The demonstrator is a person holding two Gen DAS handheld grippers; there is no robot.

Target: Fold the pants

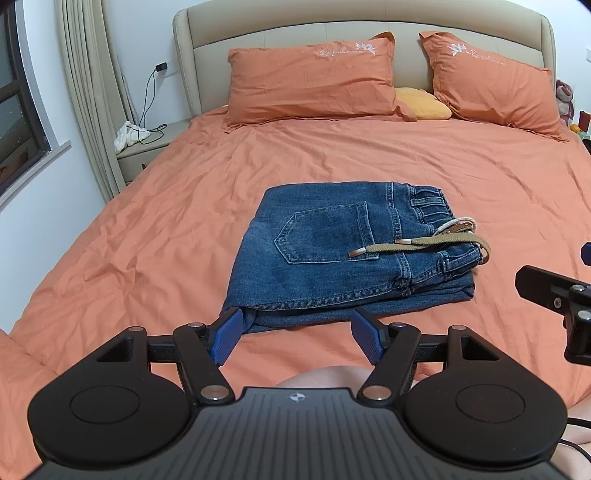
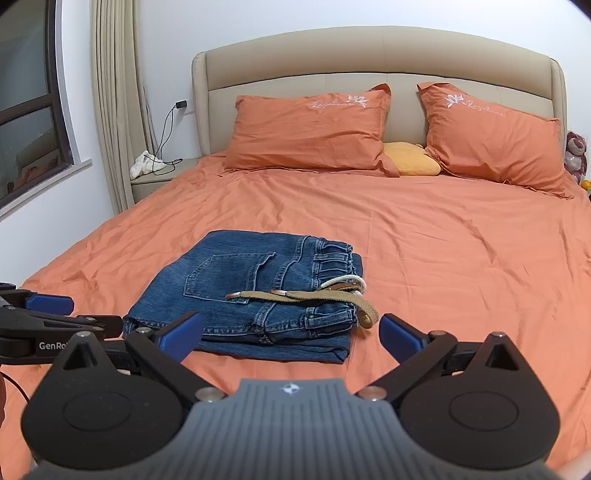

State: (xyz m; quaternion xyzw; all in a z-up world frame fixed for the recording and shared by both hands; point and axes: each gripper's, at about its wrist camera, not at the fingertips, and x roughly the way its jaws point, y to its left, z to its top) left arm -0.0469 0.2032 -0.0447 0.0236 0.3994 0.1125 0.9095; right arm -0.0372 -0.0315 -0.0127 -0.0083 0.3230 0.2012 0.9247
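Note:
Blue denim pants (image 1: 332, 254) lie folded in a compact stack on the orange bed, back pocket up, waistband to the right. A tan drawstring (image 1: 424, 245) lies across the top. They also show in the right wrist view (image 2: 251, 299). My left gripper (image 1: 297, 332) is open and empty, just in front of the stack's near edge, its left fingertip close to the near left corner. My right gripper (image 2: 290, 336) is open and empty, just short of the stack's near right side. Part of the right gripper (image 1: 561, 295) shows at the left view's right edge.
The orange bedsheet (image 1: 147, 221) is wrinkled around the pants. Two orange pillows (image 1: 310, 81) and a yellow cushion (image 1: 421, 103) lie at the beige headboard (image 1: 295, 22). A nightstand (image 1: 147, 147) with a white cloth and charger cable stands at the left, by curtains and a window.

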